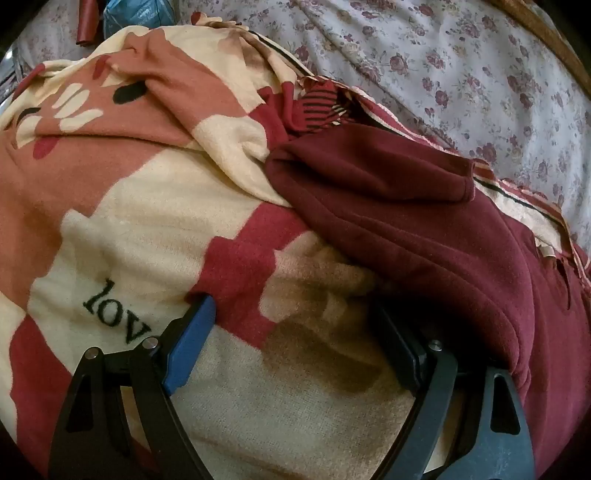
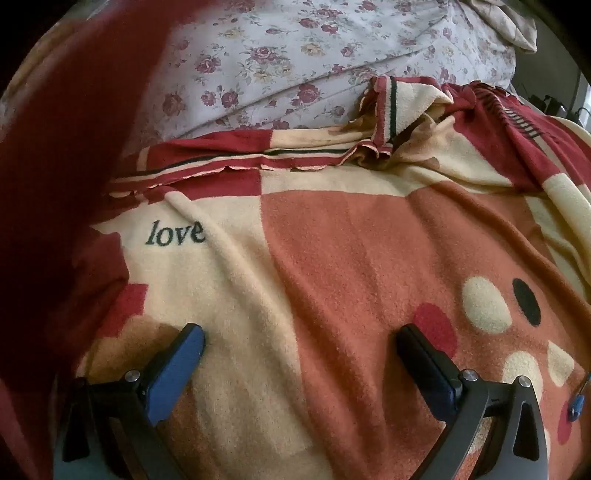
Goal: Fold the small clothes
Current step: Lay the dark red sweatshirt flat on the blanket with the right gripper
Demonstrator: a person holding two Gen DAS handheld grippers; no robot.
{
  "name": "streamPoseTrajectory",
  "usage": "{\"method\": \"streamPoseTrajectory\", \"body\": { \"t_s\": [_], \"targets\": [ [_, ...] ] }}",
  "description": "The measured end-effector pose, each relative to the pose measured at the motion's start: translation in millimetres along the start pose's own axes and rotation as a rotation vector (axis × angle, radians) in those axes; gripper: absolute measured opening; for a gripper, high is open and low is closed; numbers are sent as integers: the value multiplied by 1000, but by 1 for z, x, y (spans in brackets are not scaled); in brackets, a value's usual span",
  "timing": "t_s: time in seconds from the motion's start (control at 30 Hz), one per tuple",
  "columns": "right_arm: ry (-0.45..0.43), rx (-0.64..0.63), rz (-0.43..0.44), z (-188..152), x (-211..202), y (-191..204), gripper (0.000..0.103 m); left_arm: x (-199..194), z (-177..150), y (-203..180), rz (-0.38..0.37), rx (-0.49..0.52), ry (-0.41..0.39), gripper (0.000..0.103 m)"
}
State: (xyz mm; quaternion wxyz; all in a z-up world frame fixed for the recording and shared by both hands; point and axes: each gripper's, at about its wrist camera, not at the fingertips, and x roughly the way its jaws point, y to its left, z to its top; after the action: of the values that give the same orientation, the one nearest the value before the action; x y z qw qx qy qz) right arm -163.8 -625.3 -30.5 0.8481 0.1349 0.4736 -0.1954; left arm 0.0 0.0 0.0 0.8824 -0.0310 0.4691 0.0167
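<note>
hovering open-jawed over a maroon garment on a patterned blanket

spreading across the bed is a fleecy blanket [image 1: 155,206] in cream, rust and red blocks, printed with dots, pale hand shapes and the word "love" [image 2: 175,233]. it is rumpled, with raised folds and a striped, frayed hem [image 2: 240,162] along its far edge. beyond that hem lies a pale floral bedsheet [image 1: 461,74], smooth apart from a few long creases. at the far left corner of the left view sit a dark red item [image 1: 86,22] and a blue one [image 1: 129,14], too cropped to name.

the maroon garment [image 1: 424,221], a soft knit with a thick stitched hem, lies bunched on the blanket toward the sheet side. its long axis runs diagonally from the middle of the blanket down to the near right edge in the left view. in the right view it is a dark blurred mass filling the left side.

the left gripper [image 1: 291,314] has its jaws spread wide and grips nothing; its right finger sits under the garment's edge, partly hidden in shadow. the right gripper [image 2: 299,332] is likewise spread wide and empty, above bare blanket just beside the garment.
</note>
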Motion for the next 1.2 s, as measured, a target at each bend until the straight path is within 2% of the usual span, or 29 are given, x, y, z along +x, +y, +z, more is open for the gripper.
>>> {"method": "streamPoseTrajectory", "body": {
  "t_s": [0.43,0.53,0.7,0.87,1.0,1.1,1.2],
  "targets": [
    [0,0,-1,0,0,0,103,-19,0,8,-8,-16,41,86],
    [0,0,0,0,0,-1,103,-43,-10,6,-22,-1,11,86],
    [-1,2,3,-1,-1,-3,103,-92,-26,-11,-11,114,-69,86],
    [6,-12,0,-2,-1,-1,103,-123,-37,-34,-72,171,-98,86],
    [30,-34,46,-10,-20,-3,103,-141,-46,-51,-127,191,-98,86],
    [18,-14,92,-26,-48,-7,103,-149,-54,-67,-158,214,-102,86],
    [-17,-66,91,-41,-80,-1,103,-154,-61,-79,-177,231,-105,86]
  ]
}}
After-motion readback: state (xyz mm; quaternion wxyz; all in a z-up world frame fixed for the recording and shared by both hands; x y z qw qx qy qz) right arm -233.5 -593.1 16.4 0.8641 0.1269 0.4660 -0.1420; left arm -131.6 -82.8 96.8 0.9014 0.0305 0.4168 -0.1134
